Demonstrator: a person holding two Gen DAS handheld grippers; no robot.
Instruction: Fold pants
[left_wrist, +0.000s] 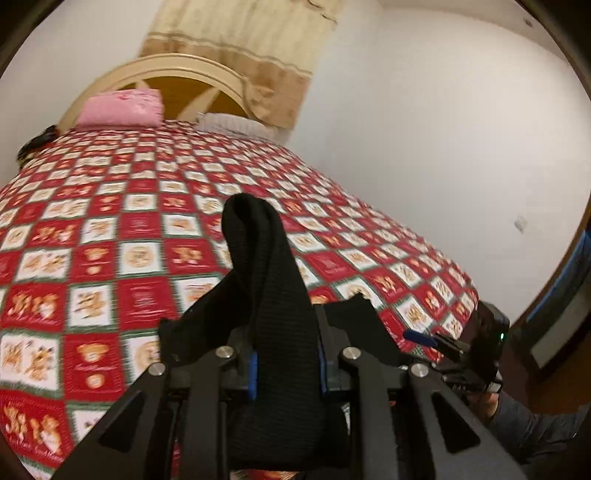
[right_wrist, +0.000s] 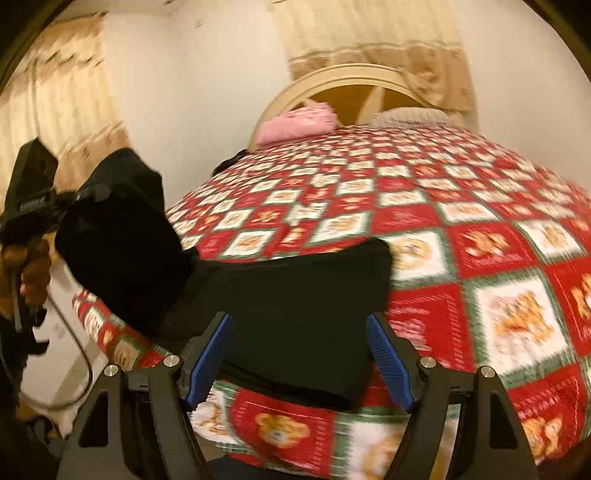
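The black pants (right_wrist: 295, 314) lie partly folded on the near corner of the bed. One end of the black pants (left_wrist: 273, 295) is lifted, pinched in my left gripper (left_wrist: 286, 365), which is shut on the fabric. In the right wrist view that lifted end (right_wrist: 122, 229) hangs at the left below the left gripper (right_wrist: 33, 199). My right gripper (right_wrist: 299, 350) is open, its blue pads (right_wrist: 208, 354) on either side of the folded part, just above it. The right gripper also shows in the left wrist view (left_wrist: 424, 338), low at the bed's right edge.
The bed has a red and white bear-print quilt (left_wrist: 129, 229). A pink pillow (left_wrist: 122, 107) and a white pillow (left_wrist: 236, 125) lie by the cream headboard (left_wrist: 166, 66). Curtains (right_wrist: 376, 40) hang behind. White walls stand on both sides.
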